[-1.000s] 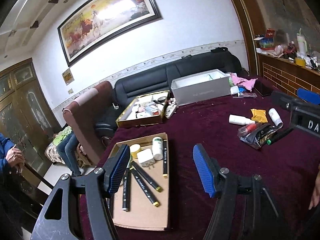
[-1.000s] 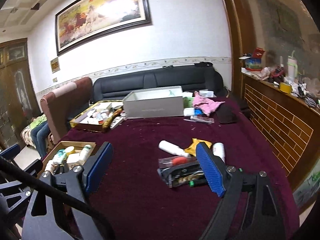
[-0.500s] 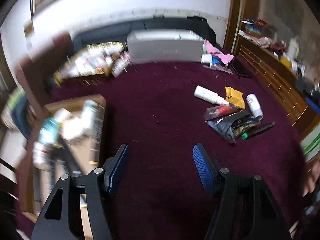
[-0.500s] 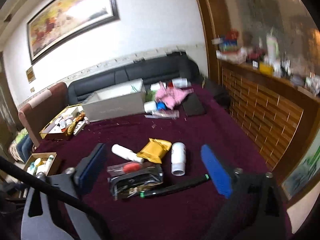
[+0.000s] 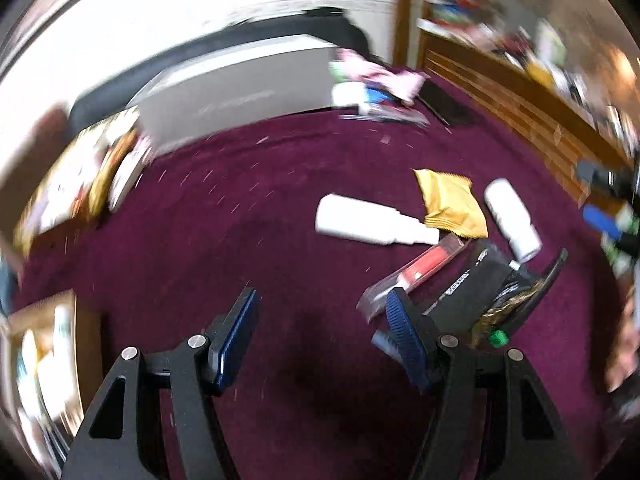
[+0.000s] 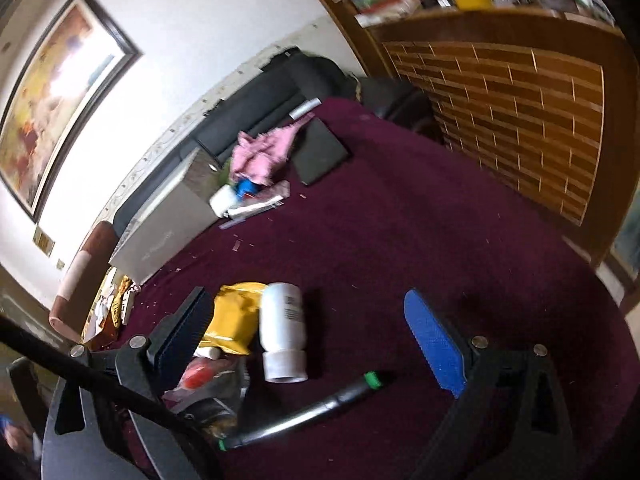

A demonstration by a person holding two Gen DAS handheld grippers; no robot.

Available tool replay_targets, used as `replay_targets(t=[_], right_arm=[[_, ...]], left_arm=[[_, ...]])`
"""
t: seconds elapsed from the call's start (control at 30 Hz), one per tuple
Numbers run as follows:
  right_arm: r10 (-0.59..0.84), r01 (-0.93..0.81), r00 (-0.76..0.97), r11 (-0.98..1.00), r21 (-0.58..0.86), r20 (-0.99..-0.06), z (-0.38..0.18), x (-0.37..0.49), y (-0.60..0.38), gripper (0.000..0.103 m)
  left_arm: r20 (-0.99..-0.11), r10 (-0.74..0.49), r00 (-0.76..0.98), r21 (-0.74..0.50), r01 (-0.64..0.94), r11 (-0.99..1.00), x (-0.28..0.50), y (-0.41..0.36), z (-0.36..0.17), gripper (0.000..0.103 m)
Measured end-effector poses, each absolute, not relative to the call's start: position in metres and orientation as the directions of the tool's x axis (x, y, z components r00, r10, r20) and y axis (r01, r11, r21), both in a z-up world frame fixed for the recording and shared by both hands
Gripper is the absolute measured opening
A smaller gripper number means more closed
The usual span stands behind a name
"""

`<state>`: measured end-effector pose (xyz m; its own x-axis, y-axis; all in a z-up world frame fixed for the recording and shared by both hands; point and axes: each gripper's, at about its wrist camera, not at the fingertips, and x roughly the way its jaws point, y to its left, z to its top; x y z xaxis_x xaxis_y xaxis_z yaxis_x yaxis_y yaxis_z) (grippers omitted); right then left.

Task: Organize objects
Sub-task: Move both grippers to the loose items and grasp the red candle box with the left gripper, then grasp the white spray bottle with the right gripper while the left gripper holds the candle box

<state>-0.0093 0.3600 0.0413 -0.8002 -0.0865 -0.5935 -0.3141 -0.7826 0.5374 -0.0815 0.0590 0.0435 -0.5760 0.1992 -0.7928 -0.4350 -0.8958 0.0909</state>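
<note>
Both grippers swung off the cardboard tray to the loose pile: right gripper (image 6: 316, 320), empty & spread, over white plastic bottle (image 6: 283, 330) at 12 o'clock, left gripper (image 5: 320, 328) likewise agape, prob. next pick.

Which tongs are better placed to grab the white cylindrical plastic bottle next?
Right, probably. The right tongs are open with the white cylindrical plastic bottle lying between them; the left tongs are open over bare cloth.

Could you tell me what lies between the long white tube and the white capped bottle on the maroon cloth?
The yellow packet lies between the white tube and the white bottle, shown best in the left wrist view; its edge seems to touch the tube's tip.
</note>
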Motion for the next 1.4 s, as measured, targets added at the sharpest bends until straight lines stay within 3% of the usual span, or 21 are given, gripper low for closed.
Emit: replay_targets(t=[0.07,0.33,0.53,0.7,0.73,0.77,0.83,0.93,1.3,1.4], right_arm=[[-0.104,-0.320,-0.800,-0.758,0.568,-0.590,0.038,-0.007,0.365,0.097],[-0.097,-0.308,-0.804,-0.776,0.551,-0.587,0.042,-0.003,0.359,0.097],[-0.121,-0.290,-0.795,-0.785,0.547,-0.595,0.040,-0.007,0.351,0.097],[-0.121,-0.281,-0.786,-0.804,0.525,-0.606,0.039,-0.011,0.344,0.097],[-0.118,-0.281,-0.784,-0.808,0.518,-0.610,0.039,-0.012,0.342,0.097],[-0.116,-0.281,-0.781,-0.812,0.512,-0.613,0.038,-0.012,0.341,0.097],[-0.109,-0.280,-0.780,-0.820,0.500,-0.616,0.038,-0.013,0.339,0.097],[-0.101,-0.282,-0.775,-0.828,0.485,-0.623,0.036,-0.015,0.338,0.097],[-0.202,-0.250,-0.753,-0.793,0.555,-0.626,0.033,-0.020,0.343,0.097],[-0.159,-0.238,-0.705,-0.865,0.442,-0.691,0.041,-0.034,0.326,0.096]], left_arm=[[-0.792,0.194,-0.579,0.156,-0.498,-0.853,-0.085,0.076,0.036,0.059],[-0.824,0.326,-0.463,0.054,-0.637,-0.769,-0.095,0.103,0.032,0.059],[-0.865,0.300,-0.401,0.079,-0.701,-0.709,-0.082,0.119,0.011,0.059],[-0.860,0.322,-0.396,0.031,-0.671,-0.741,-0.082,0.121,0.005,0.057],[-0.860,0.331,-0.389,0.014,-0.666,-0.745,-0.081,0.120,0.005,0.046],[-0.861,0.341,-0.378,-0.006,-0.663,-0.748,-0.080,0.119,0.006,0.043],[-0.861,0.334,-0.385,-0.004,-0.650,-0.760,-0.078,0.114,0.011,0.023],[-0.849,0.376,-0.371,-0.082,-0.610,-0.788,-0.076,0.093,0.021,0.023],[-0.823,0.302,-0.481,-0.064,-0.450,-0.891,-0.019,0.002,0.041,0.023],[-0.839,0.260,-0.477,-0.037,-0.428,-0.903,-0.006,-0.012,0.030,0.023]])
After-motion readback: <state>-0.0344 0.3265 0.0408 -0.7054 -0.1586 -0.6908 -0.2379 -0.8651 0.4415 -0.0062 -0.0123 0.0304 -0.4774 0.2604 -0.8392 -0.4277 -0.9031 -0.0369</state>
